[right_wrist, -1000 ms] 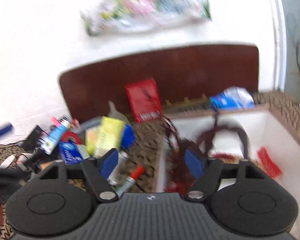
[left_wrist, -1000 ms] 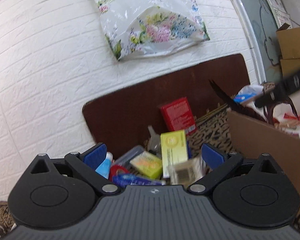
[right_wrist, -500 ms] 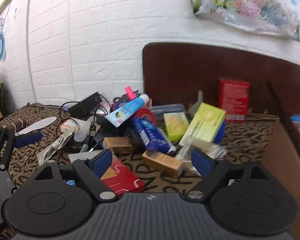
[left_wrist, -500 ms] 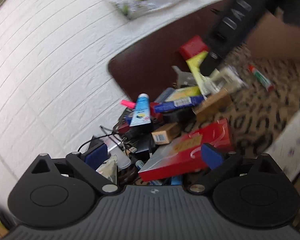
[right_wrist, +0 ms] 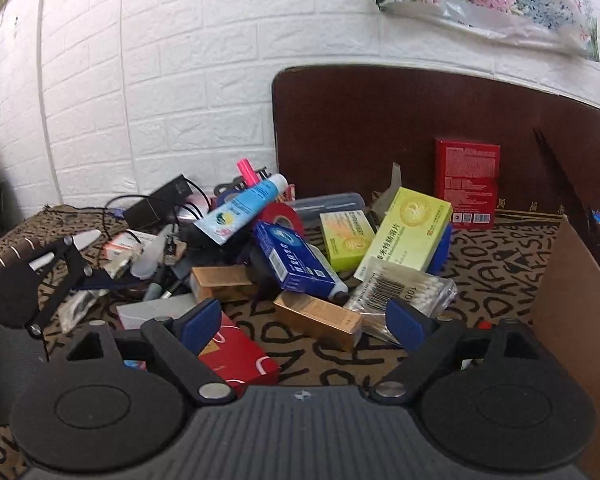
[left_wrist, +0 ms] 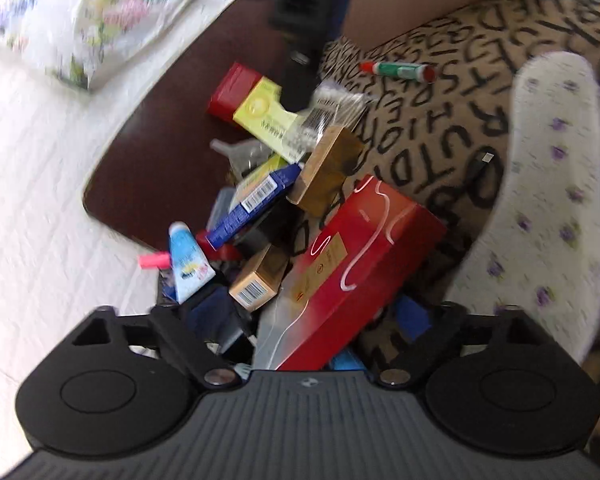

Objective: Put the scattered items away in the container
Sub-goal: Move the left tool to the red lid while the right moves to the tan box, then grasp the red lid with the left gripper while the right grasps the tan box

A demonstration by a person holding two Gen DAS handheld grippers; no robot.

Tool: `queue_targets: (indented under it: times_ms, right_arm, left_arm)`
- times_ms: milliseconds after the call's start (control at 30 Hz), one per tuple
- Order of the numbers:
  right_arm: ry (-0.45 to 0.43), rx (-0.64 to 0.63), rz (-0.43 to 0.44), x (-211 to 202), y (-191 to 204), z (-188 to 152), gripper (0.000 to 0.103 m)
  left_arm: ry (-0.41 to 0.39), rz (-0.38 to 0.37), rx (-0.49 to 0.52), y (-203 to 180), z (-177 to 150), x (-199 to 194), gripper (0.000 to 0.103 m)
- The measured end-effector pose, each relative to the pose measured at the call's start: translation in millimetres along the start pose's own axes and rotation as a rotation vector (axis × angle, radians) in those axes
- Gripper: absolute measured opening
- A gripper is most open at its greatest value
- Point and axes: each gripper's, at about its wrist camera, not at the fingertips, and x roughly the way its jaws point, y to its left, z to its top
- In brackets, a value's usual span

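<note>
Closing, left gripper [left_wrist: 312,316] straddles long red box [left_wrist: 352,264]; pads' contact unclear

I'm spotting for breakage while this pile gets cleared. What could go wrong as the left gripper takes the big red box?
The left gripper has just been closing around the long red box, near one end, so the box may tip or slip. A small gold box leans against it and could tumble. The right gripper works nearby; they might collide.

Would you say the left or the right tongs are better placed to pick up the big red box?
Left. The left tongs already straddle the big red box, their jaws just closing around it. The right tongs stand open above the pile, with the box off their left finger.
</note>
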Motion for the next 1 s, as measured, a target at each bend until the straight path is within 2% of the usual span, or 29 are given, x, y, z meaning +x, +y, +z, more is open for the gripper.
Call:
queue_targets:
  times_ms: [33,67,133,200,267,367,467,633,700,767,833,900,1000]
  right_arm:
    - [0.011,-0.019,0.000,7,0,-1,0.087]
    - [0.019,-0.041,-0.002,13,1,-2,0.085]
    - [0.030,-0.095,-0.001,25,2,-2,0.082]
    - [0.038,-0.161,0.017,37,3,0,0.073]
    - [0.065,-0.229,0.017,49,6,2,0.055]
    - [0.088,-0.307,0.030,67,8,4,0.048]
    - [0.148,-0.378,0.040,84,11,5,0.037]
    - [0.256,-0.427,0.067,109,6,10,0.044]
    - [0.296,-0.443,0.068,117,6,12,0.043]
    - [0.332,-0.447,0.066,121,7,11,0.036]
    - [0.369,-0.421,0.071,118,8,15,0.022]
    - [0.392,-0.392,0.069,113,7,16,0.022]
    - [0.379,-0.355,0.052,115,4,11,0.022]
  left_arm:
    - [0.010,-0.005,-0.019,-1,2,4,0.060]
    - [0.023,-0.011,-0.035,-3,5,6,0.053]
    - [0.028,0.012,-0.044,-8,9,9,0.045]
    - [0.035,0.031,-0.054,-13,12,7,0.043]
    - [0.038,0.028,-0.076,-12,14,5,0.043]
    - [0.038,0.014,-0.102,-8,15,4,0.043]
    - [0.032,0.003,-0.117,-5,14,5,0.043]
    - [0.029,0.001,-0.100,-9,16,9,0.044]
    - [0.029,0.008,-0.081,-13,17,8,0.044]
    - [0.028,0.011,-0.078,-13,16,8,0.043]
    - [0.023,0.017,-0.051,-17,16,7,0.042]
    - [0.023,0.026,-0.016,-22,19,8,0.042]
    - [0.027,0.039,0.009,-27,25,14,0.041]
